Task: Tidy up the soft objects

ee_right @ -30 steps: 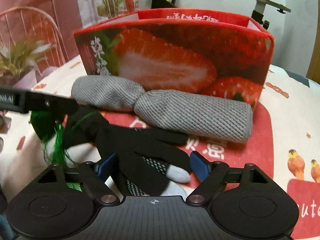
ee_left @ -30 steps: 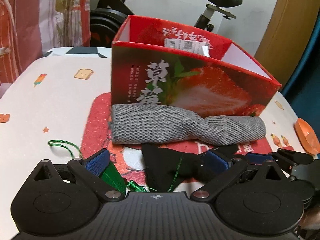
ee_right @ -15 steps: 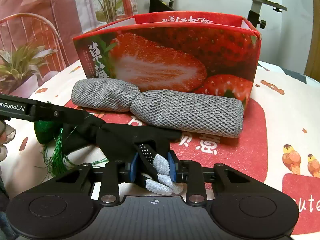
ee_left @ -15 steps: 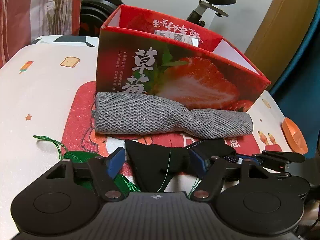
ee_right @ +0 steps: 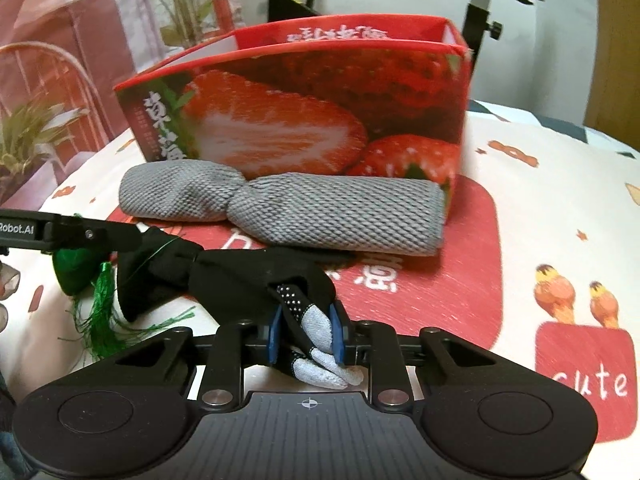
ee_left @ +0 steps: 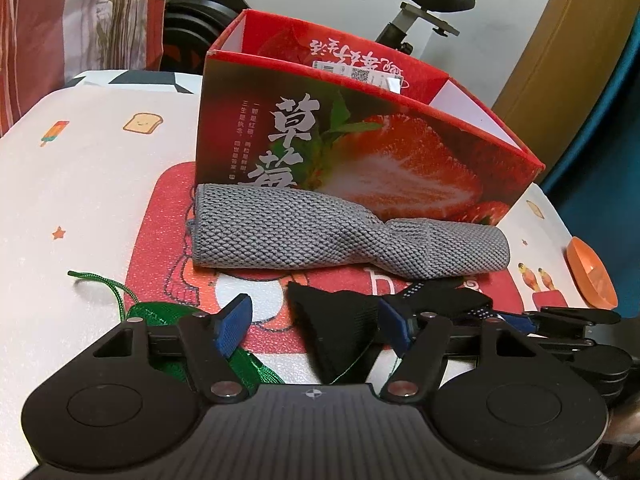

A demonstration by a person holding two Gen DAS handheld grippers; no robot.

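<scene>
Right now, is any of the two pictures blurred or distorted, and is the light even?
Left wrist view: sharp, warm indoor light, fisheye bends the red strawberry-printed cardboard box. Right wrist view: the same box is slightly smeared by motion, while the grey knitted rolled cloth stays fairly clear; edges curve and corners darken.

Ahead of you the grey roll [ee_right: 288,212] lies against the strawberry box [ee_right: 320,120], blocking a low path; the counter [ee_right: 560,208] right of them is bare.
</scene>
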